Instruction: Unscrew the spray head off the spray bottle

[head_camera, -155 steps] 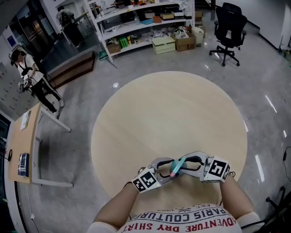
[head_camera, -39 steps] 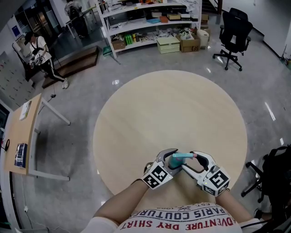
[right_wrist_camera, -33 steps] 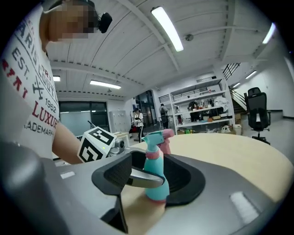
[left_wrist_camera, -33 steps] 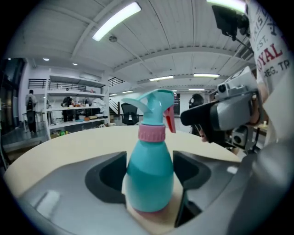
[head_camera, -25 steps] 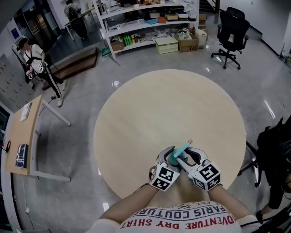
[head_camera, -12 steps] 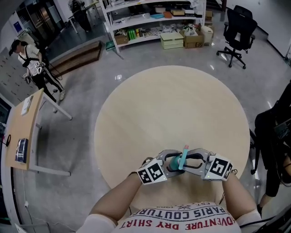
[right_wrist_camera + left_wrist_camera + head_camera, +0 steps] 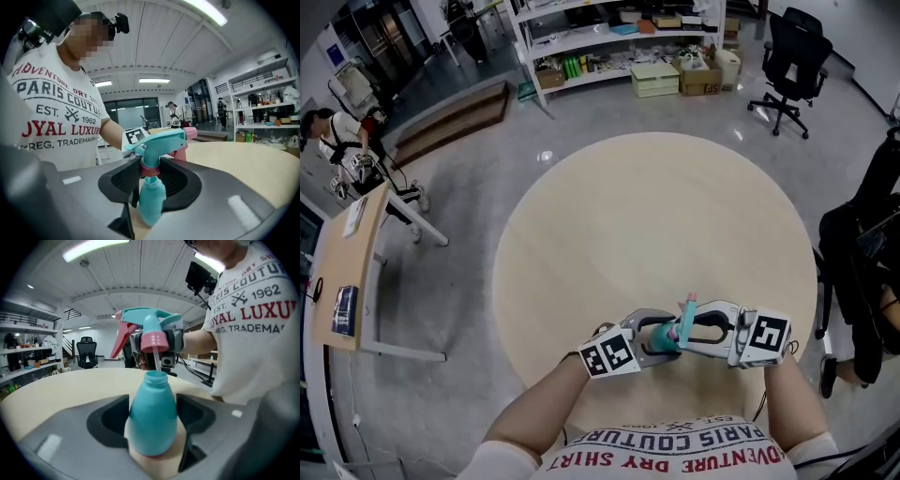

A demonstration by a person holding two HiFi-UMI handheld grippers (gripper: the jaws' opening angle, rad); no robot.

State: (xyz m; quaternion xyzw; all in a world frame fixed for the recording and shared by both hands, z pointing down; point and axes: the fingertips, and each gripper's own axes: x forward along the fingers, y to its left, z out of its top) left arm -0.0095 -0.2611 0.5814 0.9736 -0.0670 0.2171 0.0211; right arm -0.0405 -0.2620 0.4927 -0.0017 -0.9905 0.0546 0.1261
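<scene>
A teal spray bottle [image 7: 152, 420] lies between the jaws of my left gripper [image 7: 152, 404], which is shut on its body. The teal spray head [image 7: 150, 324] with its pink trigger and pink collar [image 7: 154, 341] is off the neck, and a thin dip tube [image 7: 154, 359] runs from it down into the open mouth. My right gripper [image 7: 150, 176] is shut on the spray head [image 7: 159, 143] at the collar [image 7: 150, 169]. In the head view both grippers meet over the table's near edge, left [image 7: 649, 336] and right [image 7: 698, 330], with the spray head [image 7: 686, 314] between them.
The round beige table [image 7: 656, 216] stretches away ahead. A black office chair [image 7: 792, 52] and shelves [image 7: 609, 28] stand at the back. A person in dark clothes [image 7: 867, 244] stands close at the right edge. A small desk [image 7: 347, 281] is on the left.
My right gripper has drawn slightly to the right and up with the spray head, away from the bottle. The dark-clothed person at the right has shifted a little.
</scene>
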